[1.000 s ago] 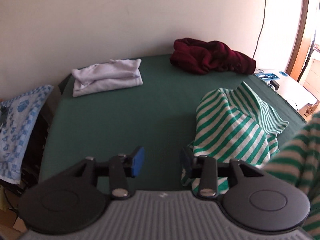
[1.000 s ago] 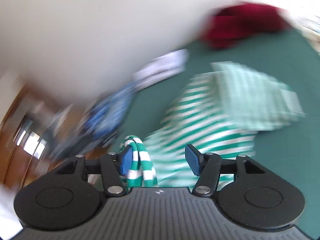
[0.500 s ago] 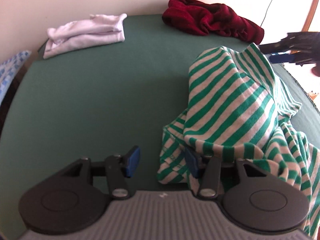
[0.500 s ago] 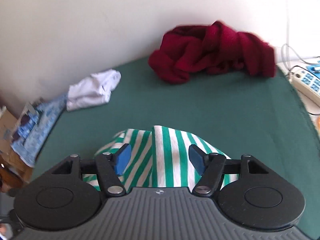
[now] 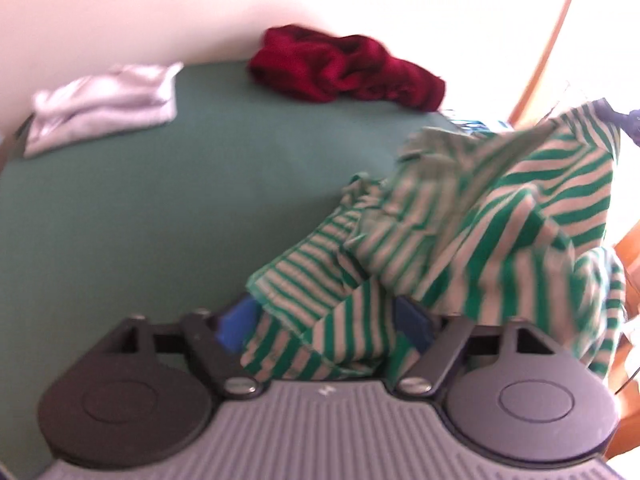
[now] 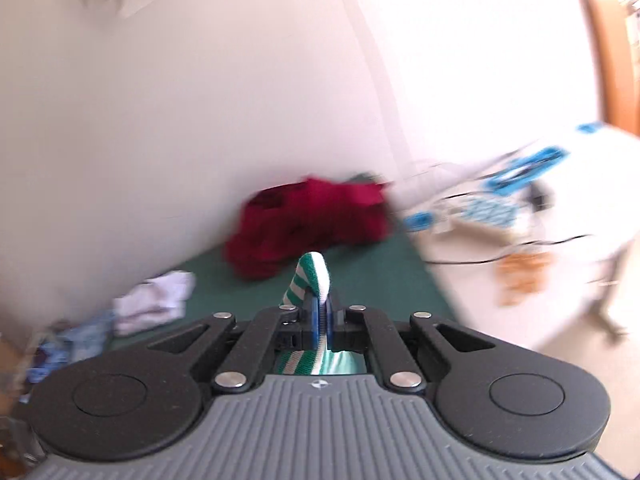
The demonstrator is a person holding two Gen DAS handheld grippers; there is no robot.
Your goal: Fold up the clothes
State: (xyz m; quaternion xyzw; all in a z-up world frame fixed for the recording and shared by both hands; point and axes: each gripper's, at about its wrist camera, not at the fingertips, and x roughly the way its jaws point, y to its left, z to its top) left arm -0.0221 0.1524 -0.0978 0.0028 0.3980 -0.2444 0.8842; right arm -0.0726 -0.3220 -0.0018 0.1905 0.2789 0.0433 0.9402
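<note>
A green-and-white striped garment [image 5: 480, 220] hangs crumpled over the near right of the green table cover [image 5: 160, 220]. One corner is pulled up towards the upper right, where a dark part of my right gripper [image 5: 616, 116] shows. In the right wrist view my right gripper [image 6: 320, 312] is shut on a fold of the striped garment [image 6: 312, 276], which sticks up above the pads. My left gripper [image 5: 324, 320] is low at the garment's near edge. Its jaws are opening, with loose striped cloth lying between the blue pads [image 5: 236, 328].
A dark red garment [image 5: 344, 68] lies bunched at the table's far edge by the wall. A folded white garment [image 5: 104, 104] sits at the far left. A blue patterned cloth [image 6: 68, 344] hangs left of the table. A white side table [image 6: 580, 168] with cables stands on the right.
My right gripper has shut on a fold of the striped garment and lifted it up and to the right. My left gripper's jaws have widened, and cloth now lies between them.
</note>
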